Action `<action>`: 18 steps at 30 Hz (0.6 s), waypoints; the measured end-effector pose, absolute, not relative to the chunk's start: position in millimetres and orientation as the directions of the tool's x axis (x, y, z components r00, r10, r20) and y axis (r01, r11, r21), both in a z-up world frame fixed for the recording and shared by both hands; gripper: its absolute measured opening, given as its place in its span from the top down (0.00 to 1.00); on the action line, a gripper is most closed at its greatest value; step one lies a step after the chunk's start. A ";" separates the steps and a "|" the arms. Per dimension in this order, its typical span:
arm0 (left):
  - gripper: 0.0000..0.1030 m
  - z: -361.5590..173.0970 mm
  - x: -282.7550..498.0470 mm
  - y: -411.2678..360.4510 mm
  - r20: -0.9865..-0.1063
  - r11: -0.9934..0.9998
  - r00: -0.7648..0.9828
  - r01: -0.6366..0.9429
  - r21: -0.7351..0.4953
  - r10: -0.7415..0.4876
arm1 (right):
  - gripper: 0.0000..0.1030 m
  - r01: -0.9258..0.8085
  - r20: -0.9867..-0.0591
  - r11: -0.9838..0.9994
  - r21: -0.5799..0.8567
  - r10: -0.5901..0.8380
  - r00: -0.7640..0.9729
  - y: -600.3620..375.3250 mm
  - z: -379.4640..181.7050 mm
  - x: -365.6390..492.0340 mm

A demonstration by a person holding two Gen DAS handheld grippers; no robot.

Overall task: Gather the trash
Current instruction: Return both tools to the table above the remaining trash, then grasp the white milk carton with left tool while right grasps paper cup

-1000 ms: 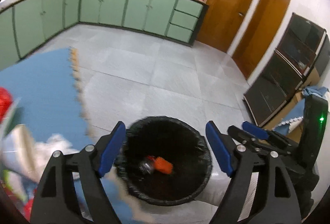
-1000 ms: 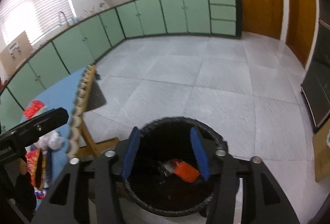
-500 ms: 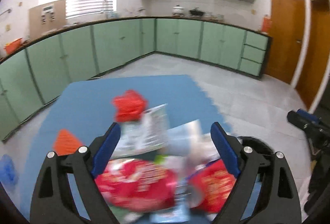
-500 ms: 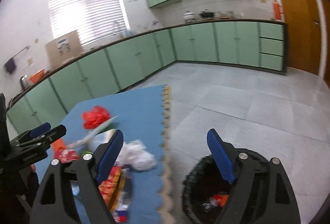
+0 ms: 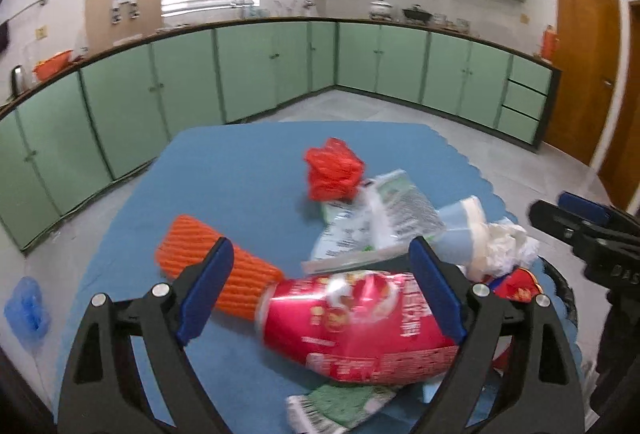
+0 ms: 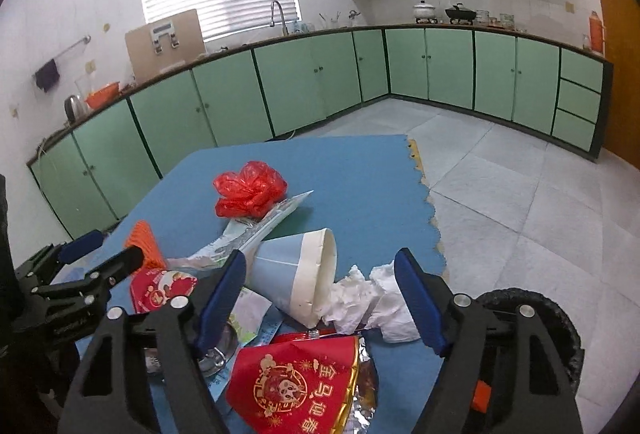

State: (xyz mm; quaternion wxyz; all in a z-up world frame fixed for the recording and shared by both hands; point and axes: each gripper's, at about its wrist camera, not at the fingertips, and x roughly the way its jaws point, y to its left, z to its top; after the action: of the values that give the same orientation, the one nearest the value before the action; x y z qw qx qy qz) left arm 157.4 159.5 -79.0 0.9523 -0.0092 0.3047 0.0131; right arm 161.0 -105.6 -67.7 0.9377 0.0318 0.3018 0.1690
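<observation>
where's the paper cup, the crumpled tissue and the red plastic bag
paper cup [image 6: 298,274]: right wrist view, on its blue side wall
crumpled tissue [image 6: 360,298]: right wrist view, middle of the wad
red plastic bag [image 6: 250,194]: right wrist view, centre of the bunch

Right gripper [image 6: 320,298] closing, nothing pinched, above paper cup [image 6: 298,276], crumpled tissue [image 6: 370,296] on blue mat [image 6: 360,190].

A blue mat with scalloped edges [image 6: 360,174] covers the table. A crumpled red plastic bag [image 6: 250,193] lies near its middle. Nearer the camera than the bag lie a tipped paper cup [image 6: 298,276], white tissue [image 6: 374,298], an orange ridged piece [image 5: 218,268], and what seem to be red snack wrappers [image 5: 360,326].
</observation>
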 end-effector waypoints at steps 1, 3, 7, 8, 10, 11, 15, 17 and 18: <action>0.16 -81.0 159.9 151.4 -0.582 1.000 0.813 -0.002 -0.008 -0.003 | 0.27 -0.291 -0.556 0.943 0.160 0.330 0.763 -106.5 -66.8 161.2; 0.16 -84.8 165.7 136.8 -0.583 0.999 0.812 0.036 0.004 -0.027 | 0.27 -0.277 -0.553 0.948 0.158 0.317 0.771 -111.1 -63.8 162.9; 0.16 -96.0 178.1 121.9 -0.601 0.997 0.797 0.071 -0.008 -0.062 | 0.27 -0.259 -0.556 0.955 0.146 0.296 0.777 -116.7 -61.9 165.8; 0.16 -99.0 181.1 118.6 -0.609 0.997 0.791 0.078 -0.008 -0.067 | 0.27 -0.256 -0.558 0.956 0.146 0.293 0.776 -117.5 -62.4 166.9; 0.16 -103.7 185.6 113.9 -0.619 0.997 0.783 0.082 -0.004 -0.067 | 0.27 -0.253 -0.561 0.956 0.147 0.291 0.775 -118.8 -63.1 169.7; 0.16 -105.5 188.9 111.9 -0.625 0.996 0.778 0.084 -0.001 -0.067 | 0.27 -0.252 -0.561 0.956 0.148 0.291 0.775 -118.9 -63.2 170.6; 0.16 -111.7 200.8 106.4 -0.648 0.996 0.760 0.086 0.022 -0.051 | 0.27 -0.250 -0.560 0.955 0.158 0.295 0.774 -119.9 -63.4 173.2; 0.16 -115.0 207.2 103.0 -0.665 0.995 0.746 0.093 0.040 -0.043 | 0.27 -0.249 -0.561 0.955 0.164 0.298 0.773 -121.2 -64.3 175.2; 0.16 -116.5 210.2 101.7 -0.671 0.994 0.741 0.094 0.046 -0.039 | 0.27 -0.248 -0.562 0.955 0.166 0.298 0.772 -122.0 -65.4 176.4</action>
State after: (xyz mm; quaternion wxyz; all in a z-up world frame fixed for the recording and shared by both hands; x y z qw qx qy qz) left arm 210.2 101.7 -116.5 0.9321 0.0385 0.3584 -0.0357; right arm 176.4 -122.0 -65.4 0.9403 0.0412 0.3052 0.1450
